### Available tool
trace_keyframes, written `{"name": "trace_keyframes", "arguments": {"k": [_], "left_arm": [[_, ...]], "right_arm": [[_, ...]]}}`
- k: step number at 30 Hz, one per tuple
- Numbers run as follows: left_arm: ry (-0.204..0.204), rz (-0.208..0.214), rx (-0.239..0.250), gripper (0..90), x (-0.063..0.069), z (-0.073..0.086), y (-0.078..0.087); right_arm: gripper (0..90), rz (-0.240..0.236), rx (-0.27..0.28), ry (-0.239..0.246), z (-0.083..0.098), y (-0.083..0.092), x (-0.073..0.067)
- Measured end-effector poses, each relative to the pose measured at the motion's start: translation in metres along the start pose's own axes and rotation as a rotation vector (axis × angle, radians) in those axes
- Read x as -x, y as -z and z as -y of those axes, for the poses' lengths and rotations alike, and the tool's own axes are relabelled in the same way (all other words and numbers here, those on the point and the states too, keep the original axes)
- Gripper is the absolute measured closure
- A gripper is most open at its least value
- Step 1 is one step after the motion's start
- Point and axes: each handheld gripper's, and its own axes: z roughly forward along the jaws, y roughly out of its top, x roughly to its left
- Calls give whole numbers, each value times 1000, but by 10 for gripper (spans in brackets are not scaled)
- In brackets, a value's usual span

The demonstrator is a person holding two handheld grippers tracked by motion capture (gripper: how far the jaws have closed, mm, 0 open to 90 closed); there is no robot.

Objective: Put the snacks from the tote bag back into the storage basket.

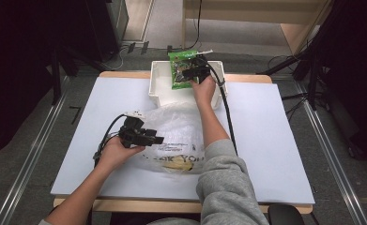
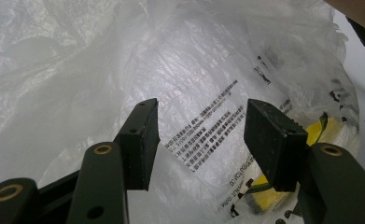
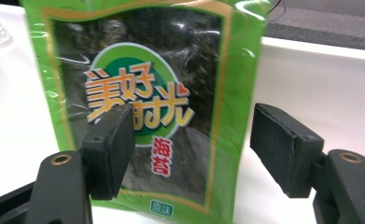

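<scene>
right gripper point(image 3: 192, 149): jaws spread wide, pads pressing on nothing; green packet stands in the gap, just past the pads
right gripper, high view point(image 1: 194, 74): over the far white bin, held by right hand point(image 1: 203, 89), cable trailing back along the forearm
green packet point(image 3: 143, 93): snack packet, upright with a slight tilt, green border, dark window, orange and white lettering on the front (looks like seaweed, cannot tell for sure)
green packet, high view point(image 1: 180, 68): in the bin, top edge sticking up above the far rim
white bin point(image 1: 160, 86): rectangular, at the far edge of the bench, centre; pale inner wall shows behind the packet in the right gripper view
left gripper point(image 2: 201, 135): jaws apart, nothing clamped; pads aimed at the plastic bag, whether they touch the film I cannot tell
left gripper, high view point(image 1: 141, 136): near-left part of the bench, at the left edge of the bag, held by left hand point(image 1: 118, 152)
plastic bag point(image 2: 189, 70): thin, translucent, crumpled, black print on it, something yellow showing through low at the right
plastic bag, high view point(image 1: 176, 131): lies mid-bench between the two hands, just in front of the bin; right forearm crosses over it
bench point(image 1: 275, 140): white top, wooden edge at the near side
sleeve point(image 1: 225, 183): grey, on the right arm (left forearm bare)
</scene>
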Motion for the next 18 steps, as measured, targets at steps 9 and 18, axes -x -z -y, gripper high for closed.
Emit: {"name": "trace_keyframes", "arguments": {"k": [9,18], "left_arm": [[1,0,3,459,0,0,0],[5,-2,5,459,0,0,0]], "right_arm": [[327,2,-14,1,1,2,-1],[328,8,-2,-27,2,8,2]]}}
